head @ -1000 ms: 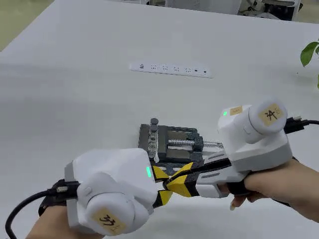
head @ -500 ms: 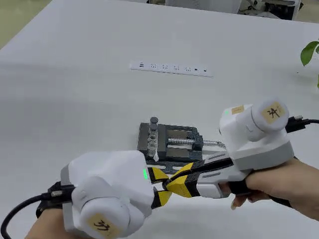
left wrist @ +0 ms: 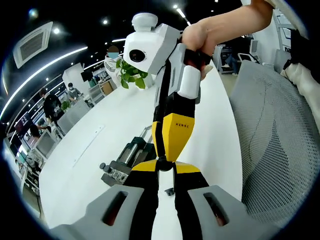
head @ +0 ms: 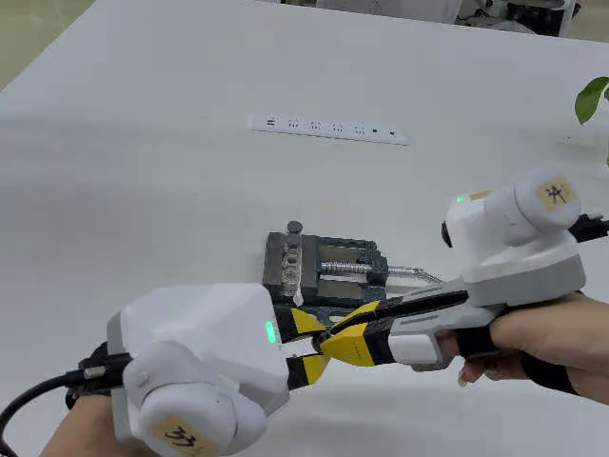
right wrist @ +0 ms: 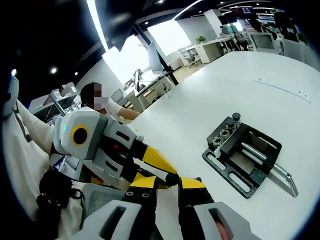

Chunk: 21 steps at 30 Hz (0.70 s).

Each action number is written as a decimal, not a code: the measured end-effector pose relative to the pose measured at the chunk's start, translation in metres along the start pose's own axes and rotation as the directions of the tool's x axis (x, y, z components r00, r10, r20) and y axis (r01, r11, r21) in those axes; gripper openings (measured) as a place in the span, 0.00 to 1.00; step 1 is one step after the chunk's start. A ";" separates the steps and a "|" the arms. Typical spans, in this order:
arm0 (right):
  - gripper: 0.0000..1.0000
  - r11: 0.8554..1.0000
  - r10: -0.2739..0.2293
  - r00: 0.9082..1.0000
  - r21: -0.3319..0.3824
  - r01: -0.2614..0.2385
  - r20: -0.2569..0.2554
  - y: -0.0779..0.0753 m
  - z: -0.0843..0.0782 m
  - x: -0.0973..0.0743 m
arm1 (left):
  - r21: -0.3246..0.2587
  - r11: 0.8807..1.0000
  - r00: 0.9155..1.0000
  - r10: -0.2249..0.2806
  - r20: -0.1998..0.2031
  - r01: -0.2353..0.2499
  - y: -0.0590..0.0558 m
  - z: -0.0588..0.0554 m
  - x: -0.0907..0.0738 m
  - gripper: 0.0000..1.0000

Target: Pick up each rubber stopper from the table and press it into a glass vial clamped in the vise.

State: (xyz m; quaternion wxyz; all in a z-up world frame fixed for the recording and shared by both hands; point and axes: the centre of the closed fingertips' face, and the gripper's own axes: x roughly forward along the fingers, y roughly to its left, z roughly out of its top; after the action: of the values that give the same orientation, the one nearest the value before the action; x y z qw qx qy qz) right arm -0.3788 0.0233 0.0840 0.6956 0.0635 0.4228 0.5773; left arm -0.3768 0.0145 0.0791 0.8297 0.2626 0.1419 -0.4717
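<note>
A black vise [head: 328, 276] [right wrist: 243, 150] holds a row of glass vials [head: 291, 267] [right wrist: 220, 136]. The far vial carries a dark rubber stopper [head: 295, 228] [right wrist: 235, 117]. Just in front of the vise, my left gripper [head: 317, 347] [left wrist: 162, 164] and right gripper [head: 326, 343] [right wrist: 171, 181] meet tip to tip. Both look shut on a small dark stopper [right wrist: 172, 178] [left wrist: 162, 164] pinched between them. In the left gripper view, another small dark piece [left wrist: 170, 190] lies on the table under the tips.
A white power strip [head: 326, 129] lies across the table beyond the vise. The vise screw handle [head: 414, 274] sticks out to the right. A plant leaf [head: 590, 100] shows at the right edge. A mesh chair [left wrist: 270, 150] stands by the table.
My right gripper has drawn back to the right and rolled a little. The left gripper's body has sunk lower in view. The tips stay together in front of the vise.
</note>
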 end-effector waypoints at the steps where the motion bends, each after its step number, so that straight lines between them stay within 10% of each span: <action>1: 0.12 0.999 0.024 0.999 0.031 -0.024 0.022 0.001 0.002 -0.002 | 0.001 1.000 1.000 -0.001 0.017 0.001 0.000 0.003 -0.001 0.07; 9: 0.13 0.982 0.124 0.988 0.135 -0.135 0.087 0.005 0.004 -0.012 | 0.018 1.000 0.992 0.004 0.123 -0.006 0.000 0.023 -0.010 0.07; 21: 0.07 0.870 0.306 0.919 0.318 -0.376 0.248 0.020 0.019 -0.026 | -0.013 0.999 0.975 0.039 0.217 -0.037 0.006 0.044 -0.022 0.07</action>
State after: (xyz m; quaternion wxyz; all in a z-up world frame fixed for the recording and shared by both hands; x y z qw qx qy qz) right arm -0.3812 0.0147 0.1212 0.5958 0.3183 0.4350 0.5954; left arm -0.3835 0.0070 0.1279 0.8502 0.2082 0.0474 -0.4812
